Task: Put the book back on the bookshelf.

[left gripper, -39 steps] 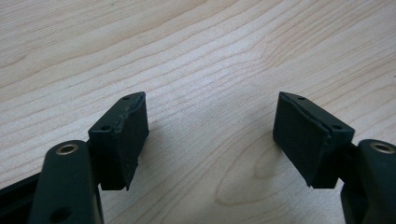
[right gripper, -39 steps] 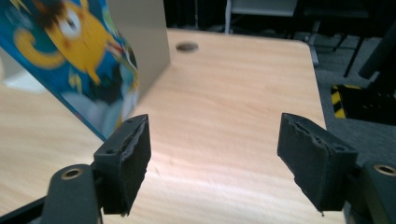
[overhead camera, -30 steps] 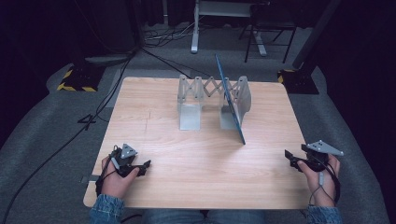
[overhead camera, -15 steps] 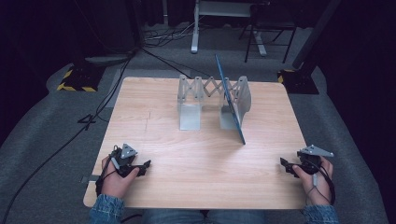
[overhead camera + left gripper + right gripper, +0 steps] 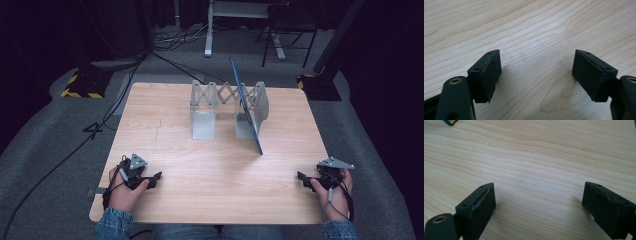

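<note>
Above bare table (image 5: 215,165), fingers (image 5: 476,210) wide, empty

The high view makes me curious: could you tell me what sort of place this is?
Probably a lab or recording studio: a bare wooden table on grey carpet, cables across the floor, and hazard-striped stand bases.

Light wooden table (image 5: 165,125) on grey carpet (image 5: 45,150). Black cables (image 5: 60,165) trailed across floor at left. Yellow-black striped block (image 5: 80,85) beyond far left corner. Metal stand legs (image 5: 207,47) behind, in dark.
</note>
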Tool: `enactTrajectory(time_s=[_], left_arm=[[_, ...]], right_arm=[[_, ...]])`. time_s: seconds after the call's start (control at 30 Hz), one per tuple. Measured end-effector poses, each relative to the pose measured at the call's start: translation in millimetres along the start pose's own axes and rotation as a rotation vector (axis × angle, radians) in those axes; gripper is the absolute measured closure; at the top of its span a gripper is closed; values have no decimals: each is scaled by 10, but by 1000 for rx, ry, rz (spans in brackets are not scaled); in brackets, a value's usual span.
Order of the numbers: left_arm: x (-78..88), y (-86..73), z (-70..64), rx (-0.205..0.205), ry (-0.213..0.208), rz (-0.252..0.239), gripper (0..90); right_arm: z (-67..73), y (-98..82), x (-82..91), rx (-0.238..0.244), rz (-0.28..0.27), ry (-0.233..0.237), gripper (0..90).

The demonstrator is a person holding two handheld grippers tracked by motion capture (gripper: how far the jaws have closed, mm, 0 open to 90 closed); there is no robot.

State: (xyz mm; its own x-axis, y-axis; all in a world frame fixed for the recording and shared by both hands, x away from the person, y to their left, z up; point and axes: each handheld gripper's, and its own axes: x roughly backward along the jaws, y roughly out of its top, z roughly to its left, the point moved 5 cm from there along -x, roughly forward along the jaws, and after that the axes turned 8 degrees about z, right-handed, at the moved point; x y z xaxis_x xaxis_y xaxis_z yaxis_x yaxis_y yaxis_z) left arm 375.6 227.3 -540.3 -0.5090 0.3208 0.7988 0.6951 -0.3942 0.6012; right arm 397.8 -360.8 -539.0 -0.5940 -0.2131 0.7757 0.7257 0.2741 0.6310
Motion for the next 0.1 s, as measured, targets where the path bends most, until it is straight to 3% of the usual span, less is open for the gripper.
enactTrajectory(time_s=[0.1], left_arm=[[-1,1,0,0,-1,0,236]], right_arm=[[0,0,0,0,0,0,119]])
